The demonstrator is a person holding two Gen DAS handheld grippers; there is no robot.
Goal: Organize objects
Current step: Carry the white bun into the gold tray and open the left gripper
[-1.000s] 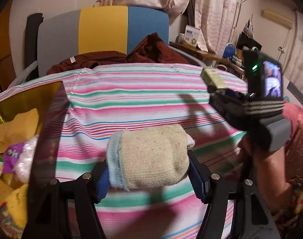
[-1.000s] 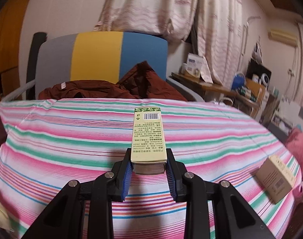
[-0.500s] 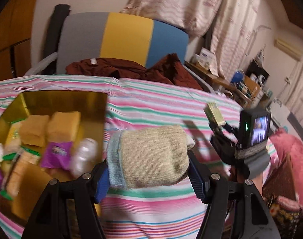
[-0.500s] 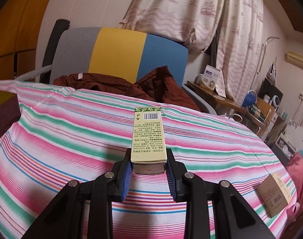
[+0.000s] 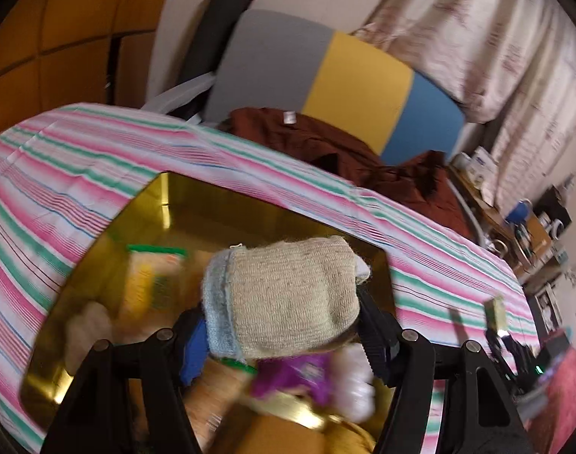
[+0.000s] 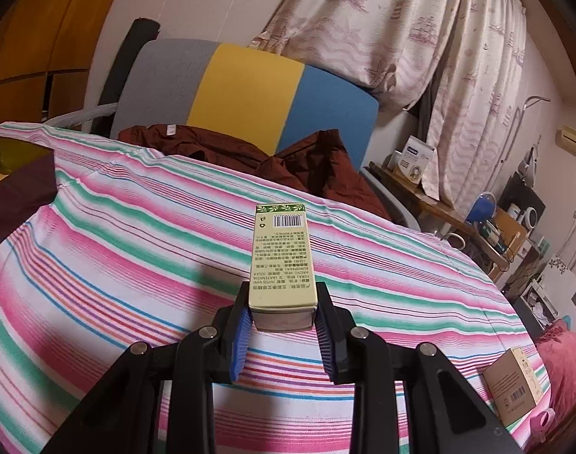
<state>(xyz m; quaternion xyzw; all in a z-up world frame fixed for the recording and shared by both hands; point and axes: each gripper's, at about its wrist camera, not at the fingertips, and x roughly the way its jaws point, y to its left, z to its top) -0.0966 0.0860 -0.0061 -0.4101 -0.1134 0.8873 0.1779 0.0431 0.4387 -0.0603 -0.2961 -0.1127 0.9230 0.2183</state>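
Sock roll lies crosswise in our left claw, clamped, above the gold box. Carton points straight ahead, gripped endwise by our right claw.

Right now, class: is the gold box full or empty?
Partly full. The gold box holds several packets, yet bare gold floor shows at its far end.

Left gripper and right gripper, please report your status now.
Left gripper shut on sock roll, above gold box. Right gripper shut on carton, over striped cloth. Nothing in the way.
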